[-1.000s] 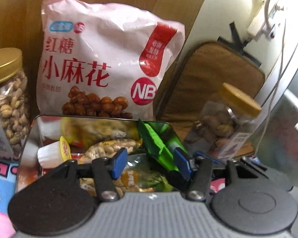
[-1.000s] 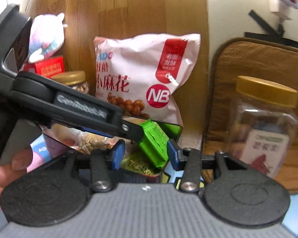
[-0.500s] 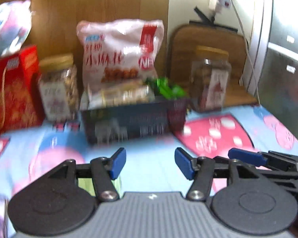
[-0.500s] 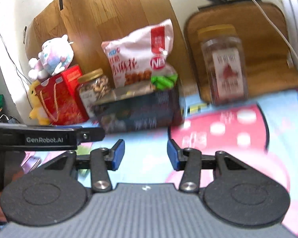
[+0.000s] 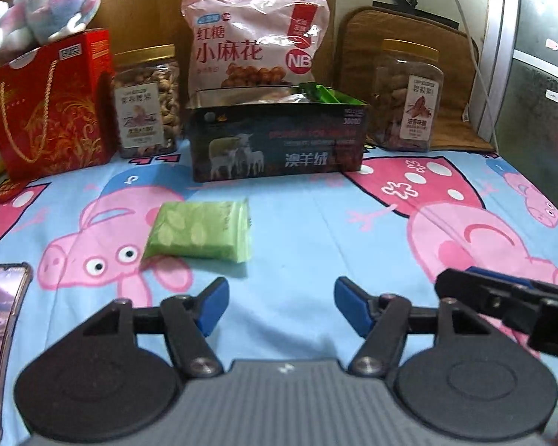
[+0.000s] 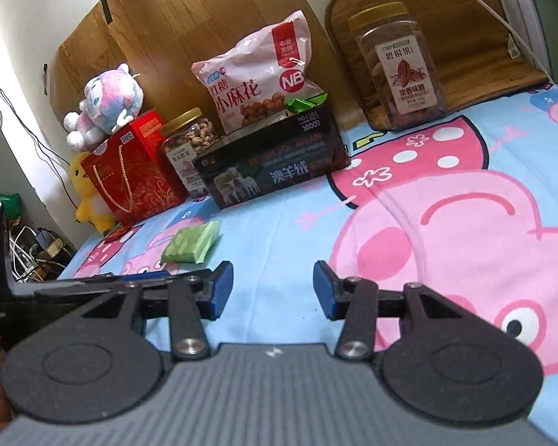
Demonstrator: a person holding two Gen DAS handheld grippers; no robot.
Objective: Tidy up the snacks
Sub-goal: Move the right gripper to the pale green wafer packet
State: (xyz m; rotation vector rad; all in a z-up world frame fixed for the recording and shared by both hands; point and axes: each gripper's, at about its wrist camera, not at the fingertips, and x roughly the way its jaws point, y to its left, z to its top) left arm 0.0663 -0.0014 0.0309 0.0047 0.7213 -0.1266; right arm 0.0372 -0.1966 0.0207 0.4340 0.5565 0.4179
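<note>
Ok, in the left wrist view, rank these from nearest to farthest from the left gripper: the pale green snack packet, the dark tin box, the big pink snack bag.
From the left gripper:
1. Pale green snack packet, lying flat on the sheet just ahead, slightly left.
2. Dark tin box, standing further back, centre.
3. Big pink snack bag, propped upright behind the box against the wooden board.
</note>
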